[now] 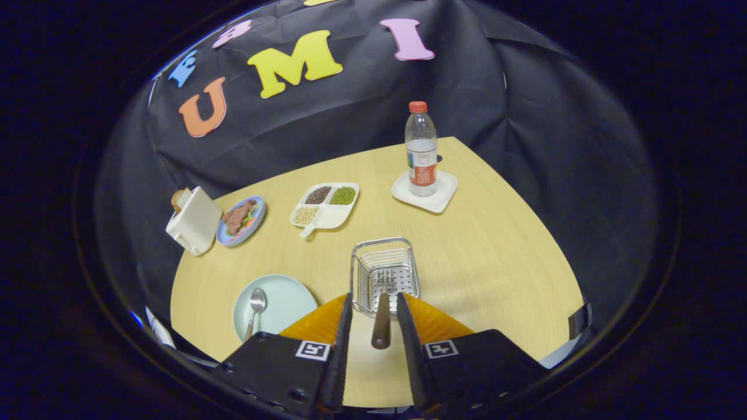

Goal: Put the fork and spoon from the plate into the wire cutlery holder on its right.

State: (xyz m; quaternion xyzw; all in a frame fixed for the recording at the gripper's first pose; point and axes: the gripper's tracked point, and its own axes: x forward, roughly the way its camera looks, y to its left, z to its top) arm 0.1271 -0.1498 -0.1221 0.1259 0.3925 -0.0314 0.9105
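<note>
The wire cutlery holder (357, 274) stands on the wooden table just ahead of my fingers. A fork (381, 326) with a dark wooden handle leans in it, tines down on the holder's perforated floor and handle pointing back between my fingers. My gripper (374, 300) is open, with a gap on each side of the handle, so neither finger presses on it. To the left of the holder lies a pale green plate (289, 297), and a metal spoon (255, 309) rests on its left part, bowl pointing away from me.
Further back stand a white toaster (192, 221) with bread, a blue plate of food (241, 220), a white divided tray of beans (324, 205), and a water bottle (421, 149) on a white square dish (443, 195). The table edge curves off at the right.
</note>
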